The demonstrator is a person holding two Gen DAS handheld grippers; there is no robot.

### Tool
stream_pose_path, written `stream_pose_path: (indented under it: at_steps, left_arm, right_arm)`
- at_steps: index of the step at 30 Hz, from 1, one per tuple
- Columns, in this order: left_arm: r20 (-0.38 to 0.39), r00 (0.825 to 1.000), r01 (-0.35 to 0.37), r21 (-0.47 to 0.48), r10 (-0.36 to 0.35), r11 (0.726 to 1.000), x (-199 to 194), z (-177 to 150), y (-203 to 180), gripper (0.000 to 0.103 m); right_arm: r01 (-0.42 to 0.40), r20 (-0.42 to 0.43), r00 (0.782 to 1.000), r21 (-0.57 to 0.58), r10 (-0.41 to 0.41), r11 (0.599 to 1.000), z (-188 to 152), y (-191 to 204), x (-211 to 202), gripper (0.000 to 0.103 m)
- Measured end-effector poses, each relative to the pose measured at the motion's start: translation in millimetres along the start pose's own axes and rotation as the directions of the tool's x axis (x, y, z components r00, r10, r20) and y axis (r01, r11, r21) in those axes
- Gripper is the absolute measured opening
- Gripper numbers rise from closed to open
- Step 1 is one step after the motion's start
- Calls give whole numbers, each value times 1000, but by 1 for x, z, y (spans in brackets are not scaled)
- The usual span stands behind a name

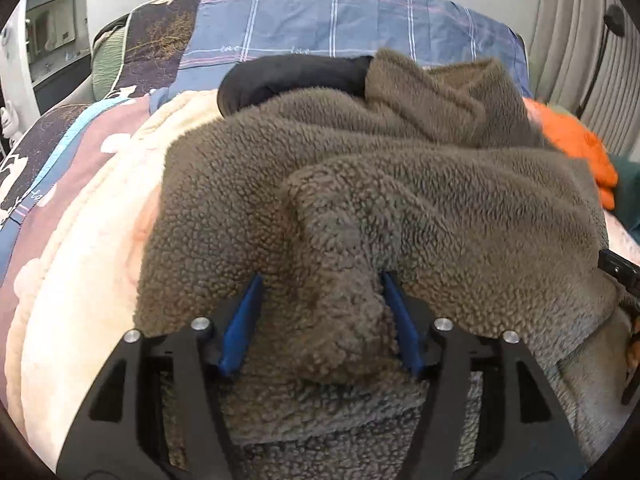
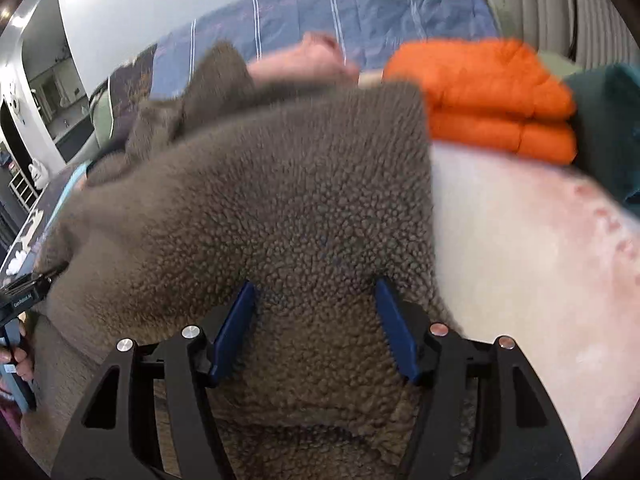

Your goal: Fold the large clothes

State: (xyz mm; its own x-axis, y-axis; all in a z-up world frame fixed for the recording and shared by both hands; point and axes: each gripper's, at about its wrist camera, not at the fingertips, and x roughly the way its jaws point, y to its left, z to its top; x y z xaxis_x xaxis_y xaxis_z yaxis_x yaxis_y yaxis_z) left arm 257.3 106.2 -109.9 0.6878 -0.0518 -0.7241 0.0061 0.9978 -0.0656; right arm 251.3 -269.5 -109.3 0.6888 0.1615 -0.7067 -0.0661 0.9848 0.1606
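Observation:
A large brown-grey fleece jacket point(image 1: 420, 200) lies spread on a cream blanket point(image 1: 80, 280), its hood point(image 1: 432, 92) and black lining point(image 1: 288, 76) at the far end. One sleeve point(image 1: 344, 280) is folded across the body toward me. My left gripper point(image 1: 320, 280) stands open around the sleeve's cuff, and its left blue finger point(image 1: 242, 324) is clear of the cloth. In the right wrist view, which is blurred, my right gripper point(image 2: 316, 284) is open over the jacket point(image 2: 260, 200) near its right edge. Fleece lies flat between its fingers.
A folded orange garment point(image 2: 492, 96) and a dark teal one point(image 2: 608, 128) lie to the jacket's right on the blanket point(image 2: 520, 260). Blue plaid bedding point(image 1: 320, 16) covers the far end. A curtain point(image 1: 572, 40) hangs at the right. A hand holds the left gripper point(image 2: 24, 292).

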Motion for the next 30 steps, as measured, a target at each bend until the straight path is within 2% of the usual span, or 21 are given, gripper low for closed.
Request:
stream_pose_path:
  at_steps: [3, 5, 6, 9, 12, 14, 15, 17, 20, 24, 30]
  left_arm:
    - [4, 1000, 6, -7, -6, 1000, -10, -3, 7, 67]
    - [42, 999, 14, -44, -13, 999, -31, -4, 12, 78]
    - [66, 998, 24, -53, -21, 998, -43, -7, 15, 78]
    - [92, 996, 19, -10, -18, 1000, -85, -24, 28, 84]
    - [40, 999, 10, 64, -13, 998, -113, -56, 40, 86]
    - [-66, 996, 64, 55, -61, 996, -119, -85, 51, 87]
    - [-93, 993, 74, 50, -69, 996, -121, -93, 54, 87]
    - [-144, 986, 93, 50, -85, 994, -127, -117, 62, 87]
    - [-136, 981, 139, 18, -135, 990, -136, -142, 69, 87]
    - [-119, 972, 196, -55, -202, 979, -147, -153, 79, 85]
    - [-126, 975, 184, -11, -184, 983, -169, -176, 69, 86]
  right_arm:
    - [15, -4, 1000, -3, -15, 1000, -2, 0, 0, 63]
    - [3, 36, 999, 31, -4, 1000, -3, -8, -11, 60]
    - [-7, 58, 998, 54, 4, 998, -3, -12, -19, 59]
    - [68, 92, 992, 156, -83, 985, -7, -39, -50, 61]
    - [-10, 31, 999, 180, 4, 984, -19, -69, -75, 61]
    - [7, 8, 1000, 135, -9, 991, -34, -80, -94, 63]
    - [5, -8, 1000, 115, -4, 993, -46, -86, -104, 64]
    - [-55, -64, 996, 148, 65, 987, -75, -102, -119, 64]
    - [-142, -109, 979, 228, 170, 963, -115, -121, -135, 64]
    - [-213, -91, 966, 256, 242, 943, -147, -126, -160, 64]
    - [-265, -53, 956, 271, 289, 925, -184, -126, -190, 64]
